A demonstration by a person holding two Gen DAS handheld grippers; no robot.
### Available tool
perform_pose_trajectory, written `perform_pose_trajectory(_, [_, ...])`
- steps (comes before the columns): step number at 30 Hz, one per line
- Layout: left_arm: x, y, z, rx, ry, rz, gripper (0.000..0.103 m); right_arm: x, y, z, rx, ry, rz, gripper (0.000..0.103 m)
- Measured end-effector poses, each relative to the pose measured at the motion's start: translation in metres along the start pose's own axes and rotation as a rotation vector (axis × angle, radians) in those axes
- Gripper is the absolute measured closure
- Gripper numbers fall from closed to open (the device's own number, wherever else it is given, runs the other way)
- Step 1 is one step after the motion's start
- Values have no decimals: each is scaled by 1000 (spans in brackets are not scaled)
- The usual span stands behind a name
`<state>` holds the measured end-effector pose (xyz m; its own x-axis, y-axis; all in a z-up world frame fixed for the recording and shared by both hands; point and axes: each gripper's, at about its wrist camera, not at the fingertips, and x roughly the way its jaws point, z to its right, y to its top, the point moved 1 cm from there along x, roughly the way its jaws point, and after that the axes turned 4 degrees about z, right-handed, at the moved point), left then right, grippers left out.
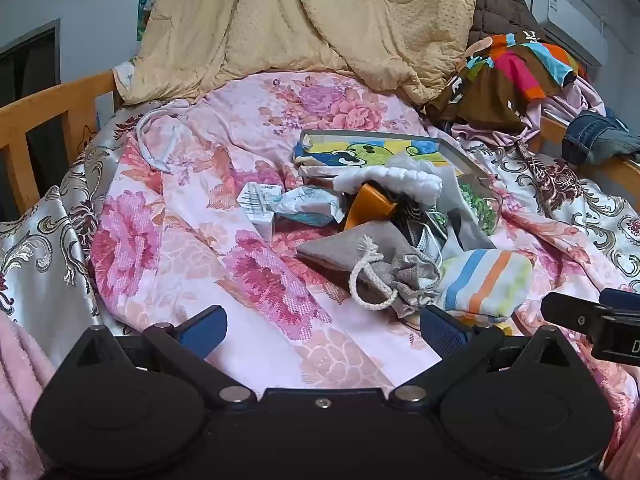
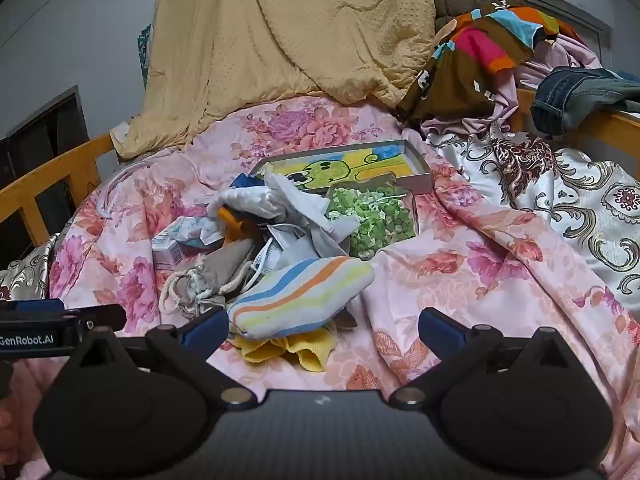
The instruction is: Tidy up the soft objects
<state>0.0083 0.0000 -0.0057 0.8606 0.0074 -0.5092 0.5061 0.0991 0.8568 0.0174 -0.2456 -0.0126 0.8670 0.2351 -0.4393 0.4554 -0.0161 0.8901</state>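
Both grippers hover with jaws spread wide and empty, left gripper (image 1: pixel 322 332) facing the drawstring pouch (image 1: pixel 372 256), right gripper (image 2: pixel 324 330) beside the striped cloth (image 2: pixel 296 300); the jumbled pile apparently awaits sorting into the shallow box (image 2: pixel 420 162)

Matt cotton floral sheet (image 1: pixel 168 240), glossy satin damask cover (image 2: pixel 560 200), dimpled tan quilt (image 1: pixel 320 20), coarse grey linen drawstring pouch (image 1: pixel 360 252) with rope cord, soft striped cloth (image 2: pixel 300 300), wooden bed rail (image 1: pixel 40 112), matt black plastic gripper arms, denim (image 2: pixel 580 92)
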Motion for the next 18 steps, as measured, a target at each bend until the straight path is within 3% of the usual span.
perform_pose_trajectory(18, [0,-1,1,-9,-30,4,1,0,0,-1,2,7,2,0])
